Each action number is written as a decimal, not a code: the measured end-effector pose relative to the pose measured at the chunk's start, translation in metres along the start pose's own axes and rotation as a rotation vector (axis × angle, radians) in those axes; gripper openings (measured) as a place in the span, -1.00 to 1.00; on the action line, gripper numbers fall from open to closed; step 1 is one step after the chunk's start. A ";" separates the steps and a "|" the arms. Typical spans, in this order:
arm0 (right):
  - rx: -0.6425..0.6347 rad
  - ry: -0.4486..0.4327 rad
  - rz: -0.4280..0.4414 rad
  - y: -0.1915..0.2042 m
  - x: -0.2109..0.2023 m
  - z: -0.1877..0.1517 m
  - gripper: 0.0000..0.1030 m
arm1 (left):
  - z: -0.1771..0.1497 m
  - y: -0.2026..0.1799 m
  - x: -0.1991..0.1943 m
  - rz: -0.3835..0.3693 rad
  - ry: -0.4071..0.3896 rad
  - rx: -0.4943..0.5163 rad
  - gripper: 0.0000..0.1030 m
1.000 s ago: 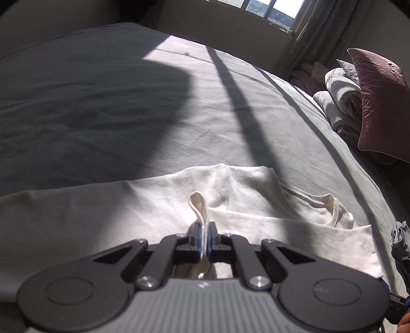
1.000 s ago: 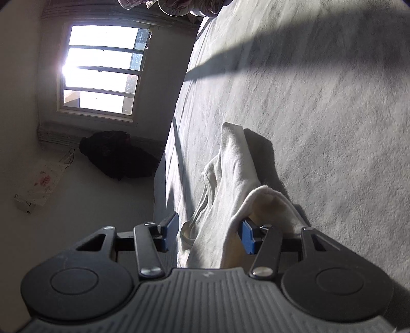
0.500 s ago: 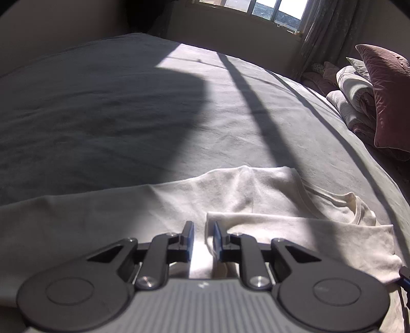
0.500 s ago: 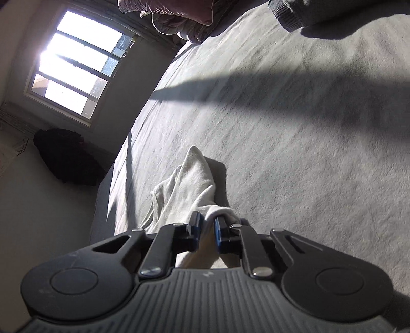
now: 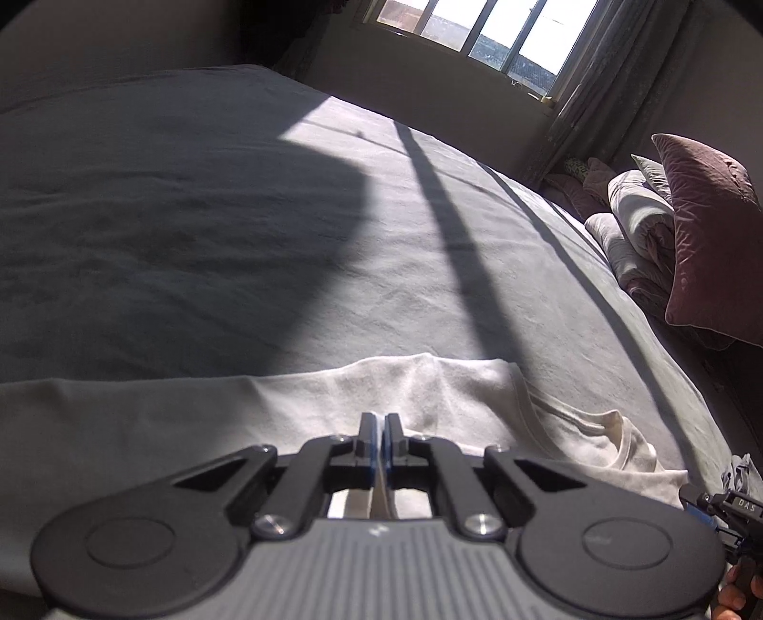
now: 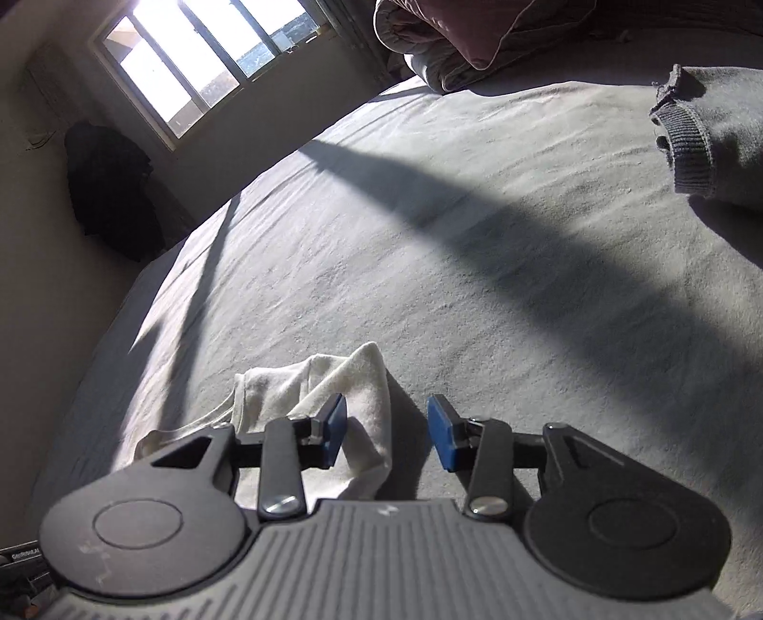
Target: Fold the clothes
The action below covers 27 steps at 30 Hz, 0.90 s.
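Note:
A cream T-shirt (image 5: 429, 396) lies spread on the grey bed sheet (image 5: 238, 238), its collar toward the right. My left gripper (image 5: 380, 424) hovers just above the shirt's middle with its jaws closed together and no cloth visible between the tips. In the right wrist view the shirt's sleeve (image 6: 353, 400) lies bunched on the sheet. My right gripper (image 6: 387, 429) is open over it, with the sleeve between and under the left blue pad (image 6: 334, 429). The right gripper also shows at the left wrist view's lower right edge (image 5: 729, 515).
A maroon pillow (image 5: 710, 238) and folded bedding (image 5: 629, 224) sit at the bed's right side. A grey knit garment (image 6: 706, 138) lies at the upper right of the right wrist view. A window (image 5: 477, 33) is beyond the bed. Dark clothes (image 6: 109, 191) hang by the wall.
My left gripper let go of the shirt fold, opened, then closed empty and lifted slightly. My right gripper closed on the sleeve, then opened wide and released it onto the sheet.

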State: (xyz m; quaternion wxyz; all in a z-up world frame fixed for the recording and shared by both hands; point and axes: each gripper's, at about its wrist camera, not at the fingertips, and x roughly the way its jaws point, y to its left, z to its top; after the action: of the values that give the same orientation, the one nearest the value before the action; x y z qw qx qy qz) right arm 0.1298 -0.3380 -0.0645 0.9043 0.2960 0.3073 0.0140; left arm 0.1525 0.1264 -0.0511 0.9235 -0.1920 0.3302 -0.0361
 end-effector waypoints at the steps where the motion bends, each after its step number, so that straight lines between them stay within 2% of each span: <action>1: 0.006 -0.011 0.018 -0.003 0.000 0.000 -0.39 | 0.001 0.000 -0.002 -0.015 -0.016 -0.001 -0.95; 2: 0.012 -0.023 0.035 -0.007 0.001 -0.001 -0.45 | 0.002 0.000 -0.002 -0.019 -0.024 -0.001 -0.95; 7: -0.007 -0.039 0.096 -0.003 -0.008 0.003 -0.46 | 0.004 -0.002 -0.004 -0.041 -0.063 0.001 -0.95; 9: -0.049 -0.068 0.087 0.002 -0.013 0.004 -0.90 | 0.005 -0.002 -0.005 -0.050 -0.078 0.001 -0.95; 11: -0.081 -0.106 0.076 0.006 -0.017 0.004 -0.90 | 0.006 -0.003 -0.005 -0.057 -0.090 0.001 -0.96; 13: -0.083 -0.146 0.070 0.007 -0.020 0.004 -0.90 | 0.006 -0.001 -0.003 -0.044 -0.064 -0.006 -0.96; 17: -0.133 -0.114 0.009 0.006 -0.005 0.000 -0.90 | 0.007 0.001 0.002 -0.019 -0.011 -0.021 -0.94; 18: -0.142 -0.092 -0.007 0.005 0.000 -0.001 -0.89 | 0.007 0.002 0.004 -0.013 0.002 -0.024 -0.93; 20: -0.130 -0.080 -0.002 0.004 -0.004 0.002 -0.85 | 0.008 0.003 0.006 -0.001 0.028 -0.032 -0.75; 21: -0.122 -0.077 0.004 0.003 -0.007 0.004 -0.70 | 0.008 0.004 0.007 0.006 0.041 -0.035 -0.67; 23: -0.116 -0.064 0.017 0.004 -0.014 0.007 -0.68 | 0.008 0.005 0.010 0.018 0.068 -0.043 -0.20; 27: -0.151 -0.010 0.044 0.013 -0.032 0.003 -0.32 | 0.008 0.001 0.007 0.023 0.125 -0.042 -0.21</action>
State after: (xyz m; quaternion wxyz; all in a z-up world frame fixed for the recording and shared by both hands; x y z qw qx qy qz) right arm 0.1070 -0.3355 -0.0380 0.9250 0.2338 0.2944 0.0552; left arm 0.1624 0.1288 -0.0499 0.8971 -0.2048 0.3902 -0.0307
